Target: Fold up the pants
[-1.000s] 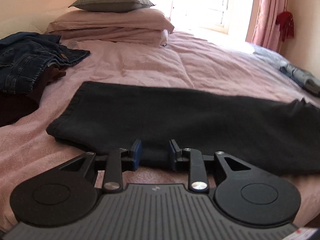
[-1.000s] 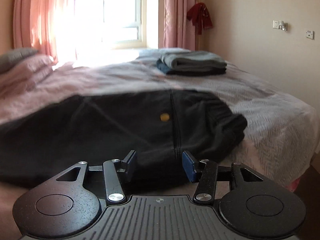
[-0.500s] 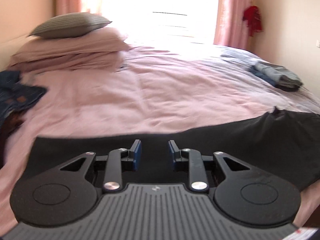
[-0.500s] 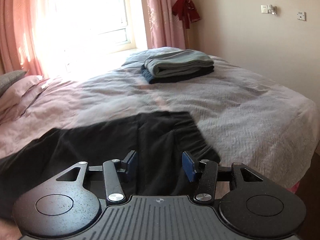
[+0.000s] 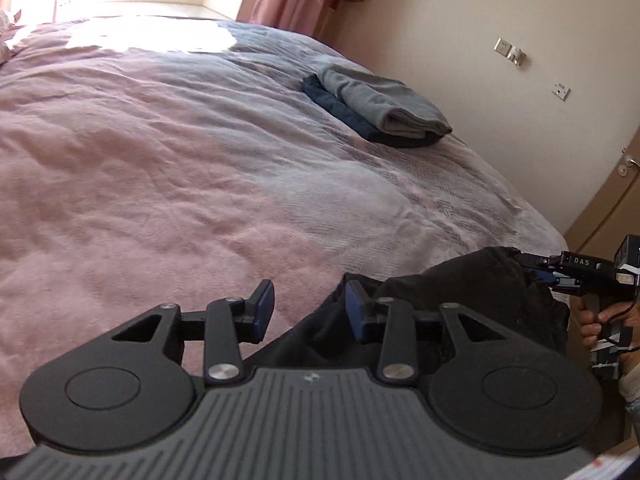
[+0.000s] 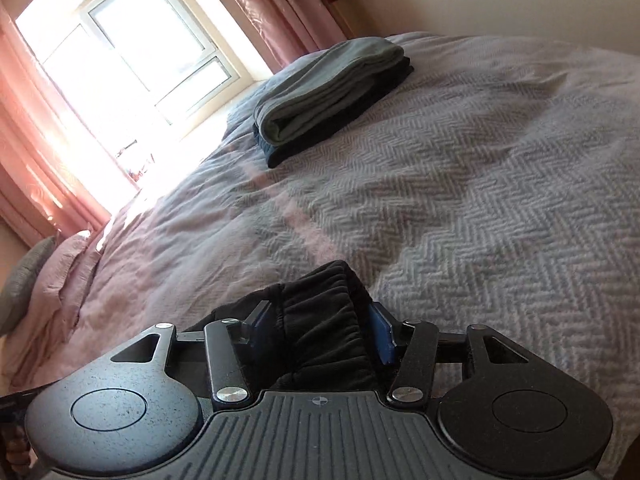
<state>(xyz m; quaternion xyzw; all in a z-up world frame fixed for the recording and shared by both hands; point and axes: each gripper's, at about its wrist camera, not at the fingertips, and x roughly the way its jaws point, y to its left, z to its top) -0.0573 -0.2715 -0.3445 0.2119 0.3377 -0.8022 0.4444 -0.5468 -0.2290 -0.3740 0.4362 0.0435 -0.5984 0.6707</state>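
The black pants [image 5: 460, 292] lie bunched near the front right edge of the bed [image 5: 160, 168]. My left gripper [image 5: 310, 310] is open just above the pink cover, and the pants' fabric touches its right finger [image 5: 356, 312]. In the right wrist view the gathered black pants [image 6: 320, 320] sit between the spread fingers of my right gripper [image 6: 320, 326], which is open. From the left wrist view the right gripper [image 5: 534, 268] reaches into the pants from the right, held by a hand [image 5: 600, 320].
A folded stack of grey and dark blue clothes [image 5: 380, 112] [image 6: 332, 96] rests at the far right of the bed. Pillows [image 6: 48, 280] lie at the left, under a bright window [image 6: 132, 52]. The bed's right edge meets a wall and a door [image 5: 616, 200].
Both views have swung right and tilted. The pants, spread flat across the bed a second ago, are now bunched at the near right. My left gripper's fingers stand slightly wider apart.
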